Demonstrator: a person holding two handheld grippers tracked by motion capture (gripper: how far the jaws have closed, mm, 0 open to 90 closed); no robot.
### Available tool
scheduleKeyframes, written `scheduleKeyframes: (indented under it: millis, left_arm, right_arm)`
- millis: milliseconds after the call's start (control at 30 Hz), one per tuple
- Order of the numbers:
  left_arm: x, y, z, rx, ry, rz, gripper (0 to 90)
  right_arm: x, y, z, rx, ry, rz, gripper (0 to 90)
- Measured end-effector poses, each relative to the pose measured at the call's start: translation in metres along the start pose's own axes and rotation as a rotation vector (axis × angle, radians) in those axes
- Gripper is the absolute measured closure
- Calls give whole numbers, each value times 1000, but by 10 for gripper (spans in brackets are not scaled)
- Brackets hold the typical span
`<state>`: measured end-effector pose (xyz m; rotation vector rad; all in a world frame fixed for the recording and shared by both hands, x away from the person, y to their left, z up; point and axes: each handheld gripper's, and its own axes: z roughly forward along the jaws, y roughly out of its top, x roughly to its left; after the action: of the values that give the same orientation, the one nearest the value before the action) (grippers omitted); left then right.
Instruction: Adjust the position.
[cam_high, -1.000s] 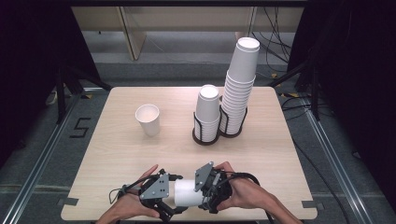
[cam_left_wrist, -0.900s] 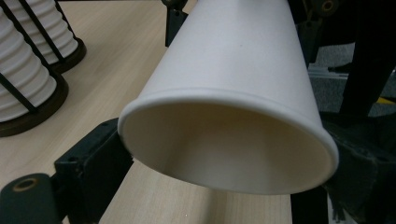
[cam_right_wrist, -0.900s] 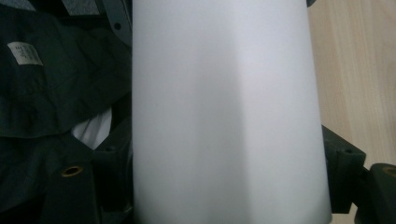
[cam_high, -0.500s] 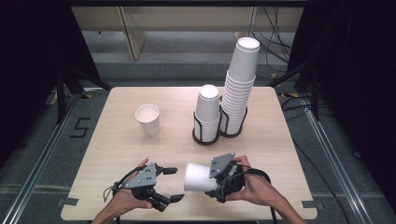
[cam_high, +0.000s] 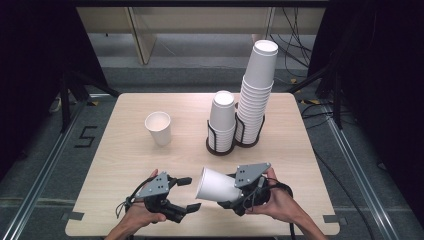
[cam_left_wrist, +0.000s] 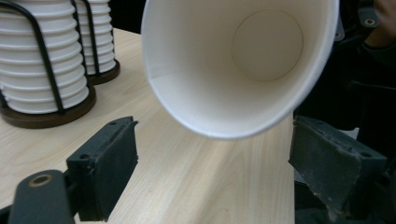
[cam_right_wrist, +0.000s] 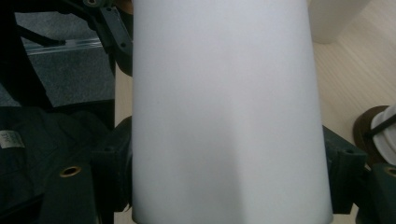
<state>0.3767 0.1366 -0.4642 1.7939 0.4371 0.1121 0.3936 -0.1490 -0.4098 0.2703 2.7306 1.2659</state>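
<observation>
A white paper cup lies on its side above the table's front edge, with my right gripper shut on its body. Its open mouth faces left, toward my left gripper. In the left gripper view I look into the cup, which hangs just ahead of and above the left gripper. That gripper's jaws have just been closing, but they stand apart with nothing between them. The right gripper view has the cup's wall squeezed between the pads.
One upright paper cup stands at mid-left on the wooden table. Behind the hands, a short stack of cups and a tall stack sit in black wire holders. The table's front edge is close under both hands.
Both grippers were at the cup a second ago. The left gripper has let go and pulled away to the left. The right gripper has drawn the cup a little to the right.
</observation>
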Motion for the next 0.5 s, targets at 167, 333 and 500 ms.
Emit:
scheduleKeyframes:
  millis: [167, 333, 500]
  left_arm:
    - [-2, 1, 1, -20, -35, -1, 143]
    - [-4, 1, 2, -24, -59, 10, 134]
    - [-4, 2, 1, -7, -57, 12, 93]
  right_arm:
    - [3, 0, 5, 7, 35, -26, 248]
    - [6, 0, 10, 5, 63, -33, 248]
    - [6, 0, 13, 1, 77, -38, 249]
